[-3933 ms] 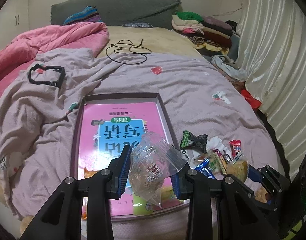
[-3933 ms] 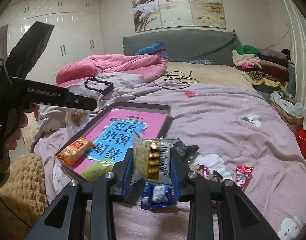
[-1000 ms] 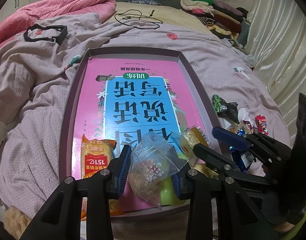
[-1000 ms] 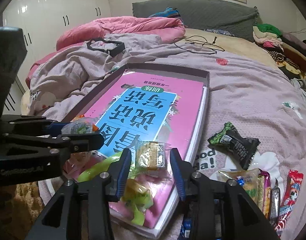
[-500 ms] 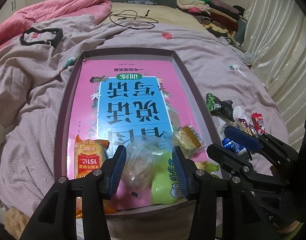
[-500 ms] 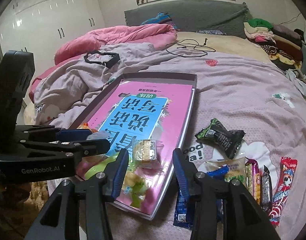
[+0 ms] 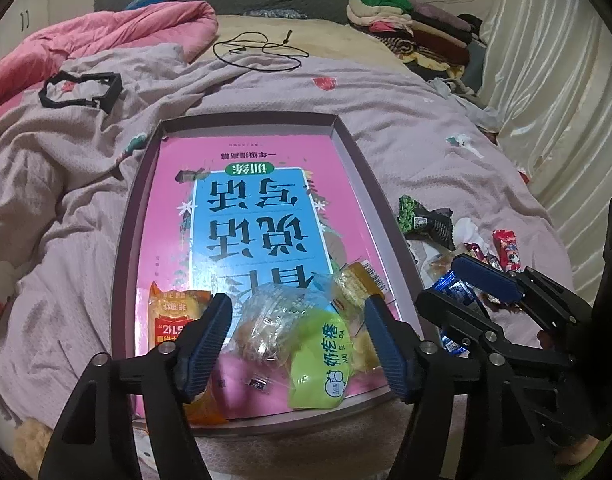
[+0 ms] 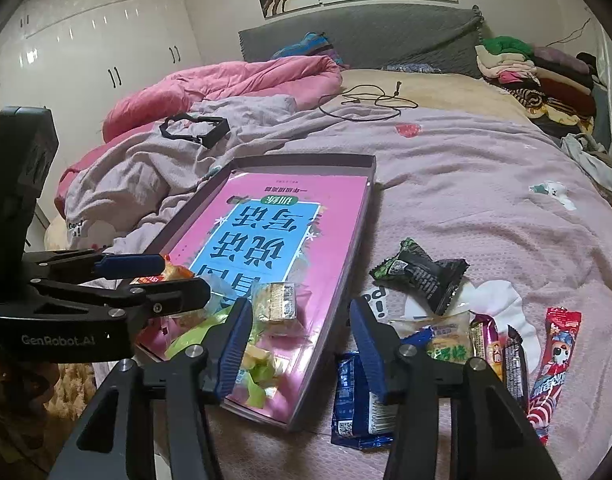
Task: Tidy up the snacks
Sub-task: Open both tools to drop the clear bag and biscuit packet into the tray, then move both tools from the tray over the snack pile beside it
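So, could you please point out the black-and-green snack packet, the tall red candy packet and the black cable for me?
black-and-green snack packet [image 8: 420, 276], right wrist view, middle of the wrapper.
tall red candy packet [image 8: 554, 364], right wrist view, cartoon face on its front.
black cable [image 7: 257, 50], left wrist view, looped part on the bed.

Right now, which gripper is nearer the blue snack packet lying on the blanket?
Right. The right gripper hangs just above the blue snack packet, one finger overlapping it. The left gripper sits over the tray, farther off.

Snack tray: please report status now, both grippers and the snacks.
Left gripper open, jaws just opened, clear snack bag released in tray. Right gripper open, empty. Loose snacks, black packet included, remain on bedspread. Nothing in the way.
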{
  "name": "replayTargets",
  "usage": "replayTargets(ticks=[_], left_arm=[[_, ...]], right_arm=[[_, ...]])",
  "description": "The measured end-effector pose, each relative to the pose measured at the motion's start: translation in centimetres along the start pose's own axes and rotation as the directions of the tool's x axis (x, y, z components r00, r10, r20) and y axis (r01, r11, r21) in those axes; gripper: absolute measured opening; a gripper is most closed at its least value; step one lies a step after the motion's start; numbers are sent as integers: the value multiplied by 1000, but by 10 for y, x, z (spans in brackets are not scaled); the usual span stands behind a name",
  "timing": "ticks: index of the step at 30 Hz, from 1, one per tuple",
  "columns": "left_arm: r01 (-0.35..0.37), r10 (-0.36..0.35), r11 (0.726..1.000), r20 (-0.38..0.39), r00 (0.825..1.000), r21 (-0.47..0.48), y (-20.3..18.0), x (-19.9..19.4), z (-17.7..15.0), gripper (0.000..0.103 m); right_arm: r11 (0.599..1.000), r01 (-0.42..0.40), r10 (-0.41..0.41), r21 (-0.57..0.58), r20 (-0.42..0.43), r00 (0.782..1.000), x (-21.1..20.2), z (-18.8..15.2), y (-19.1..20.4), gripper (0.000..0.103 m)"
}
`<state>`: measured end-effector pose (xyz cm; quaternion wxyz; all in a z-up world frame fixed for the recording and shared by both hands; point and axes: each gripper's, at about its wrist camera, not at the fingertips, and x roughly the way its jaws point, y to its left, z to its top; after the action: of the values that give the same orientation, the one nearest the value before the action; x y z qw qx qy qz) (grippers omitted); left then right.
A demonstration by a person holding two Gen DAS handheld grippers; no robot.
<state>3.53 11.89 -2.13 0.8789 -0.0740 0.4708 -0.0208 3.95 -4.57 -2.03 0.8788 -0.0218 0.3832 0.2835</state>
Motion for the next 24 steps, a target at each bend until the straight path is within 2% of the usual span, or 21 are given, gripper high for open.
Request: replayTargets(ticks=[13,24], left_arm=[[-9,9,1000,34,999,1,-2,-10,3,79],[14,-14,1000,89,996,-4,-7,-27,6,79]], right_arm=[[999,34,-34,3,32,999,-11,-1,-2,63],[998,63,-63,0,73,995,-26,-3,-7,67]])
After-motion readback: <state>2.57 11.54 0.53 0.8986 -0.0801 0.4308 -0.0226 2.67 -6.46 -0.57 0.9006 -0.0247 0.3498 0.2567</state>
